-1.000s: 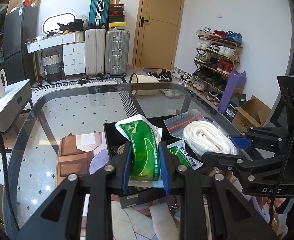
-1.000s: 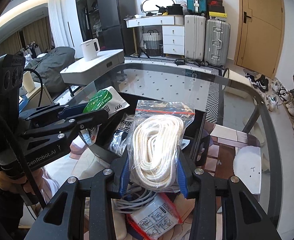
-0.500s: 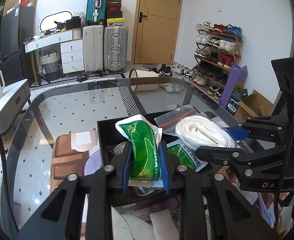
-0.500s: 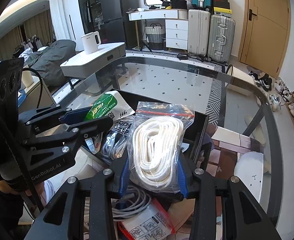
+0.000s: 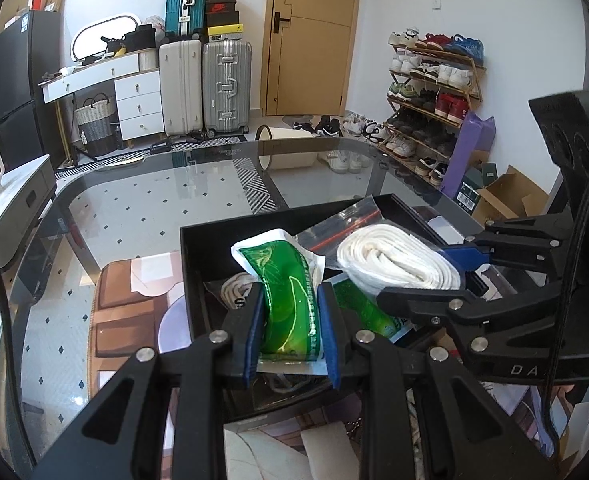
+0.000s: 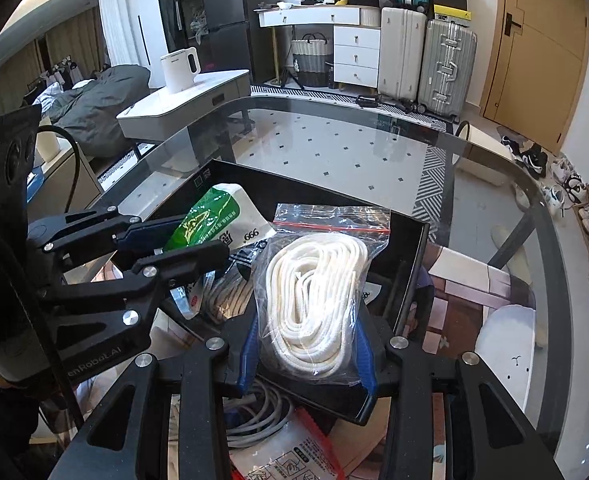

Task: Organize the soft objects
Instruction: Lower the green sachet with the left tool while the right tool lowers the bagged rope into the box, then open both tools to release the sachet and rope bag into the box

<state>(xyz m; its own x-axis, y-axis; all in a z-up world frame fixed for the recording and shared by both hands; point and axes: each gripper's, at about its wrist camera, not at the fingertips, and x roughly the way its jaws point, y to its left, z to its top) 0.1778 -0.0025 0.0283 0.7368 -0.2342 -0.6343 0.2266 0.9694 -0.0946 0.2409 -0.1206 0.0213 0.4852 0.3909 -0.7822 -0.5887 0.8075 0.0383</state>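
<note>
My left gripper (image 5: 290,320) is shut on a green and white soft packet (image 5: 288,280) and holds it over the near part of a black open box (image 5: 198,248) on the glass table. My right gripper (image 6: 306,344) is shut on a clear zip bag of white rope (image 6: 314,280) and holds it over the same box (image 6: 410,248). The rope bag (image 5: 390,260) and right gripper (image 5: 454,276) show at the right of the left wrist view. The left gripper (image 6: 190,240) with the packet (image 6: 214,220) shows at the left of the right wrist view. More bagged items lie in the box.
Below the right gripper lie a coil of grey cable (image 6: 254,412) and a red and white packet (image 6: 294,460). The glass table top (image 5: 154,200) stretches beyond the box. A white side table with a kettle (image 6: 178,68) stands past the table's far left edge.
Both grippers have come lower and a little forward over the box with their loads. The box now sits closer under them. Both grips are unchanged.
</note>
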